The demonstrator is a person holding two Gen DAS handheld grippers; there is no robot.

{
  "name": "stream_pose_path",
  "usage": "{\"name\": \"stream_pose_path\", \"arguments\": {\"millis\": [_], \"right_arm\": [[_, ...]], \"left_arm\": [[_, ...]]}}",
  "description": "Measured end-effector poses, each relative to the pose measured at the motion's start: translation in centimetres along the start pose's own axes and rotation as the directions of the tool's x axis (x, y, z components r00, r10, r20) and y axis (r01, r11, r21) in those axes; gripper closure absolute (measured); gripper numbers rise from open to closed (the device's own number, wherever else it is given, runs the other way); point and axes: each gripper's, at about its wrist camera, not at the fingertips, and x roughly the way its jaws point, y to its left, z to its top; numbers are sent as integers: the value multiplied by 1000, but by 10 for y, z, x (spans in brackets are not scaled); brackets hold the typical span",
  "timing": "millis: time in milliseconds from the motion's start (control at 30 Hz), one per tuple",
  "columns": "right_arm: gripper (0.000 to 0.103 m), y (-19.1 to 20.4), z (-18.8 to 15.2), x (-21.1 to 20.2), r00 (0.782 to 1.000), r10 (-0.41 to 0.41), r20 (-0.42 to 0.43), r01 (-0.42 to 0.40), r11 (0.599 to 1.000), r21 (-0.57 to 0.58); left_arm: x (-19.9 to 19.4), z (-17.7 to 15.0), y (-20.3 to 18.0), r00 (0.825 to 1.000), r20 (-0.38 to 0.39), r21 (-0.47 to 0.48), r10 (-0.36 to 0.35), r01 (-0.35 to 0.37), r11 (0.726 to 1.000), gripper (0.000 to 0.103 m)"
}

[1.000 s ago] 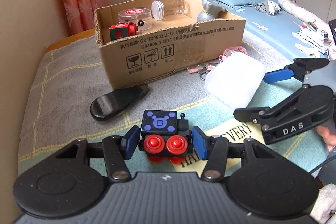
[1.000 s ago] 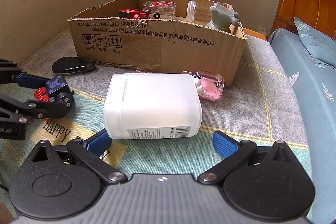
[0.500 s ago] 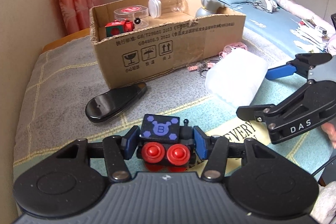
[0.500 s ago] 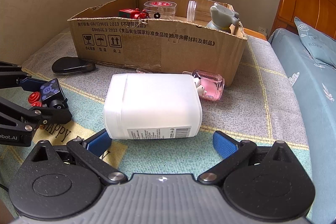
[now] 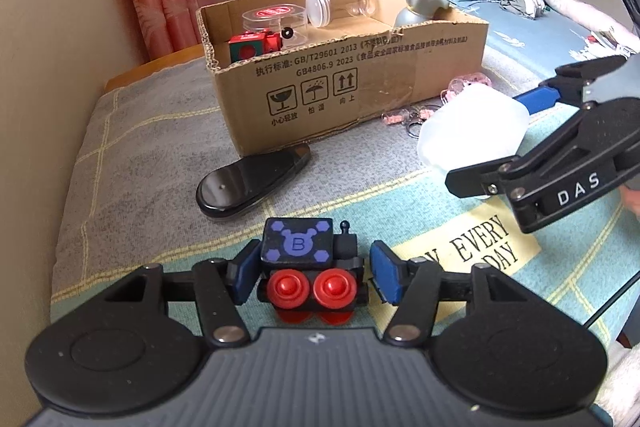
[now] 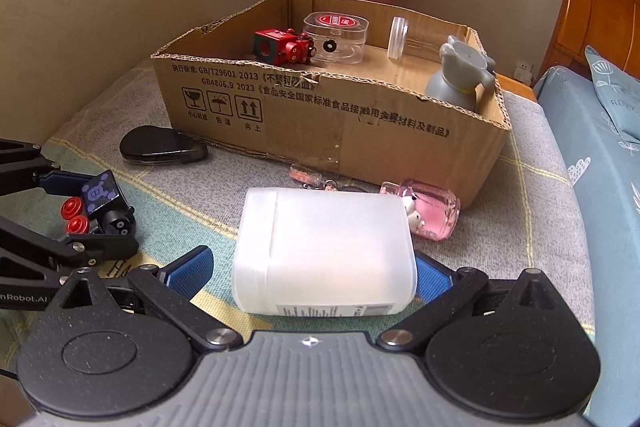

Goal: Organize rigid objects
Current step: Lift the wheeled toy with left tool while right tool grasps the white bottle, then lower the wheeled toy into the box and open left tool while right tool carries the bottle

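Observation:
My left gripper [image 5: 310, 273] is shut on a black toy train car [image 5: 308, 259] with red wheels and a blue "B" top, held just above the bedspread; it also shows in the right wrist view [image 6: 98, 205]. My right gripper [image 6: 316, 273] is open around a white plastic jar [image 6: 324, 247] lying on its side, one blue pad on each side, the right pad close to it; I cannot tell if the pads touch. The jar also shows in the left wrist view [image 5: 472, 123]. An open cardboard box [image 5: 352, 87] stands behind, also in the right wrist view [image 6: 340, 123].
In the box lie a red toy train [image 6: 284, 47], a clear round case [image 6: 336, 35], a clear tube [image 6: 424, 41] and a grey bottle [image 6: 460, 75]. A black oval case [image 6: 160, 145], a pink keychain charm [image 6: 432, 211] and small key rings [image 5: 412, 117] lie on the bedspread. A wall is left.
My left gripper has lifted the toy train car and carried it closer to the box. My right gripper has moved forward so its pads now flank the white jar.

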Motion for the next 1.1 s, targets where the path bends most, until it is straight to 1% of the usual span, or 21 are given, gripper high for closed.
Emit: {"name": "stream_pose_path", "arguments": {"millis": [133,200,267,333,367,400,600,800,933,1100], "right_arm": [[0,1,8,3,1000,-5,-16,5,1000,-19],[3,1,11,6,999,-10,-39,9,1000,-26],[7,2,11,7,998,-29,-50,28,999,-39],[10,3,11,7,998,-42,-56,39,997,-60],[15,3,11,7,997,-49,-56,45,997,-66],[16,2,12,6,997,-46,-61,42,996,-73],[16,1,13,-2,998,-21,-61,16,996,-84],[16,-4,16,-24,999,21,-40,-25,994,-108],[16,-7,20,-41,999,42,-24,-44,990,-136],[16,-13,29,-62,998,60,10,-57,986,-158]], "left_arm": [[0,3,1,1000,1,-5,-1,1,1000,41],[2,4,1,1000,-7,-14,0,0,1000,42],[3,3,1,1000,-20,-11,3,-3,1000,42],[2,3,0,1000,-25,-6,4,-4,1000,45],[1,3,0,1000,-27,-4,5,-5,1000,46],[1,3,0,1000,-28,-2,3,-3,1000,52],[-4,5,0,999,-38,1,9,-9,1000,53],[-21,16,-2,1000,-28,13,6,-6,1000,53],[-33,30,-4,1000,-12,28,-4,5,1000,53],[-42,58,-12,999,25,68,-25,23,997,53]]}}
